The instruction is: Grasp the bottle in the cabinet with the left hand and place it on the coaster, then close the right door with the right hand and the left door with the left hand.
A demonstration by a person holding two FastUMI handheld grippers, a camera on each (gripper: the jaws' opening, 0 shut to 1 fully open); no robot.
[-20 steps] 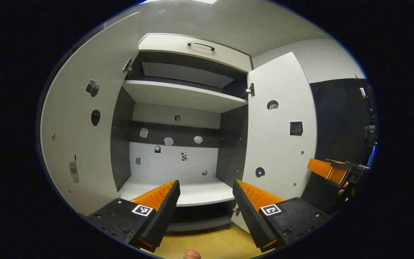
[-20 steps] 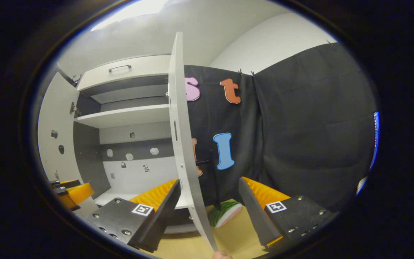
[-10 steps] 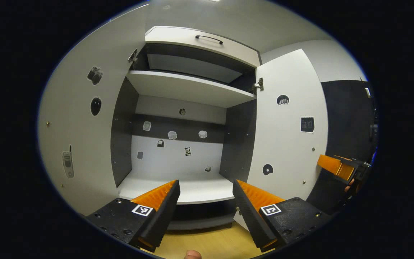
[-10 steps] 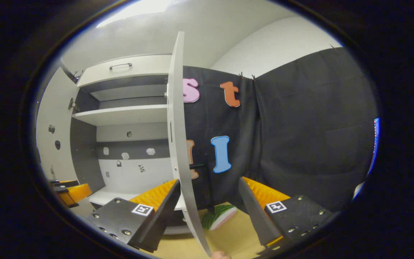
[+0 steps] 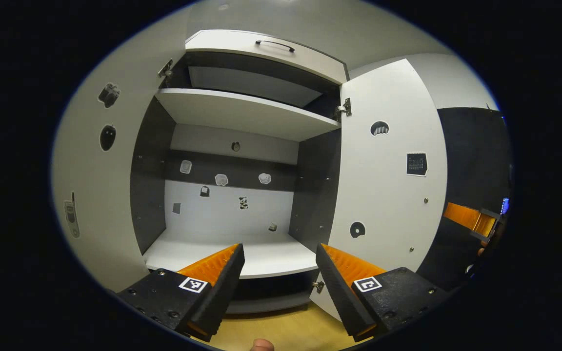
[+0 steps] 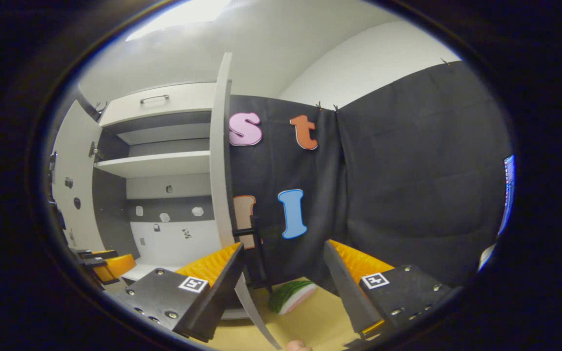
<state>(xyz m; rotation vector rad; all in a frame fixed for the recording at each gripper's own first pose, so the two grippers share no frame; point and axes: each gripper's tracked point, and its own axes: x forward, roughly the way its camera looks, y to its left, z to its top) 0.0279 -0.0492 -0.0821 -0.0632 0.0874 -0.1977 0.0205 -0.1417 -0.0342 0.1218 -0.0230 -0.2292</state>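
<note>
The left gripper (image 5: 280, 273) is held level with its jaws spread wide and nothing caught between the fingers. The right gripper (image 6: 283, 270) is likewise held with jaws parted, nothing being pressed by either finger.

stickers (image 5: 221, 179) too small, watermelon slice (image 6: 291, 296) half-hidden

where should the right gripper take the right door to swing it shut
By the free vertical edge of the right door, pushing from its outer face, where the dark bar handle sits. The right gripper is open with that edge between its fingers, hinges on the far side.
</note>
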